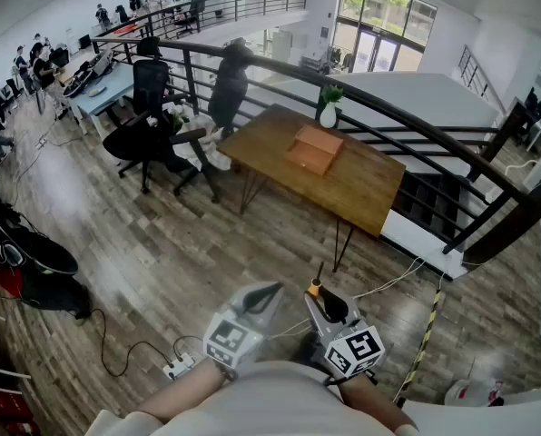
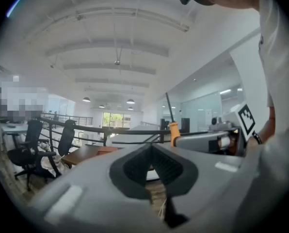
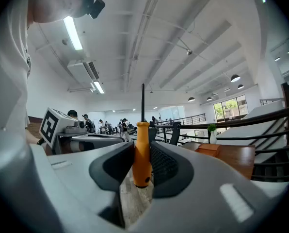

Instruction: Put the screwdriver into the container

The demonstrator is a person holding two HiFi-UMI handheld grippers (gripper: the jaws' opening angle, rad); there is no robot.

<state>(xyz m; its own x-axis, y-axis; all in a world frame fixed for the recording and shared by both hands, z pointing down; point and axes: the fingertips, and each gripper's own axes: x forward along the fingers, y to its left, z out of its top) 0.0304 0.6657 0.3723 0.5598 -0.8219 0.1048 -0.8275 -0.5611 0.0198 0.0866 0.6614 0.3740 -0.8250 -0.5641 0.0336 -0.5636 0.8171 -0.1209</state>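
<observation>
An orange-handled screwdriver [image 3: 142, 152] with a thin black shaft stands upright between the pads of my right gripper [image 3: 143, 171], which is shut on the handle. In the head view the screwdriver [image 1: 315, 287] and the right gripper [image 1: 325, 302] sit low, close to the person's body. My left gripper [image 1: 263, 295] hangs beside it, jaws together with nothing between them. Ahead, well out of reach, the flat orange-brown container [image 1: 314, 148] lies on a wooden table [image 1: 370, 189]. The left gripper view shows the container [image 2: 107, 151] far off and the screwdriver [image 2: 173, 131] to the right.
A white vase with a plant [image 1: 329, 109] stands at the table's far edge, and a dark railing [image 1: 407, 125] runs behind it. Office chairs [image 1: 148, 125] stand left of the table. A power strip [image 1: 180, 367] and cables lie on the wooden floor near the person's feet.
</observation>
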